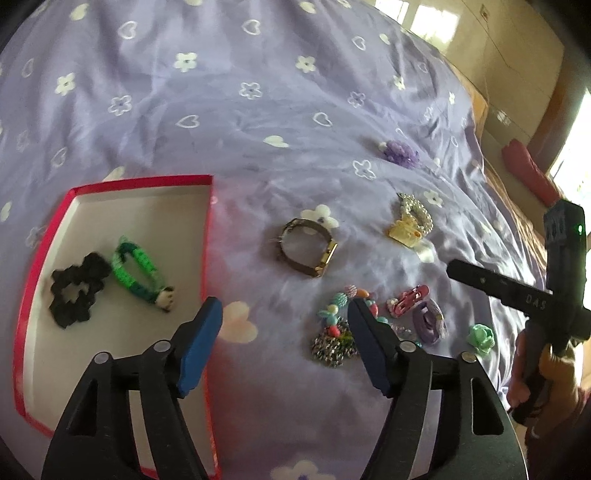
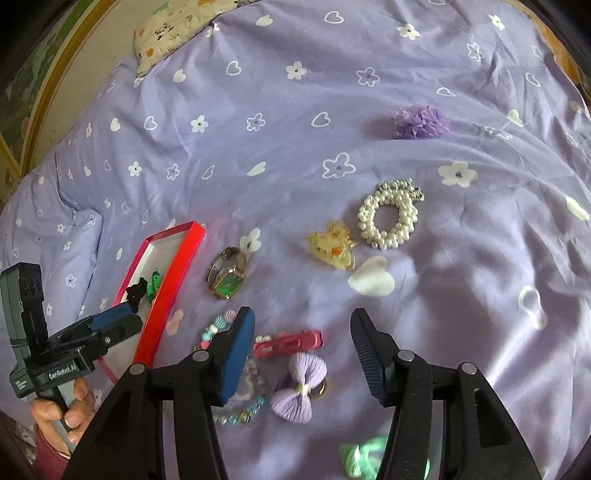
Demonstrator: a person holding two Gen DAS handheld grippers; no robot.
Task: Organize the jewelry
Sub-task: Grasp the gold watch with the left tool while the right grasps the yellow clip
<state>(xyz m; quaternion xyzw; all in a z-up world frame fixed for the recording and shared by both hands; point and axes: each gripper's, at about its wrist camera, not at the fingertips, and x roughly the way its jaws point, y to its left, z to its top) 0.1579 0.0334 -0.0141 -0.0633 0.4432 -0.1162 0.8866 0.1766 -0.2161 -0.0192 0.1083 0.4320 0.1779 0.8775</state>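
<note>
A red-rimmed white box [image 1: 140, 184] lies on the purple bedspread and holds a black scrunchie [image 1: 75, 293] and a green bracelet [image 1: 138, 271]. My left gripper [image 1: 284, 310] is open and empty, hovering between the box and a beaded bracelet pile [image 1: 338, 325]. A gold watch [image 1: 308, 247] lies beyond it. My right gripper [image 2: 301, 325] is open and empty above a pink hair clip [image 2: 288, 341] and a purple bow [image 2: 299, 387]. A pearl scrunchie [image 2: 388, 218], a yellow claw clip [image 2: 332, 245] and a purple flower scrunchie [image 2: 419, 120] lie farther off.
A mint green hair tie [image 2: 365, 454] lies under the right gripper. The box also shows in the right wrist view [image 2: 173, 280], left of the watch [image 2: 227, 273]. A patterned pillow [image 2: 173, 29] lies at the bed's far edge, by the wall.
</note>
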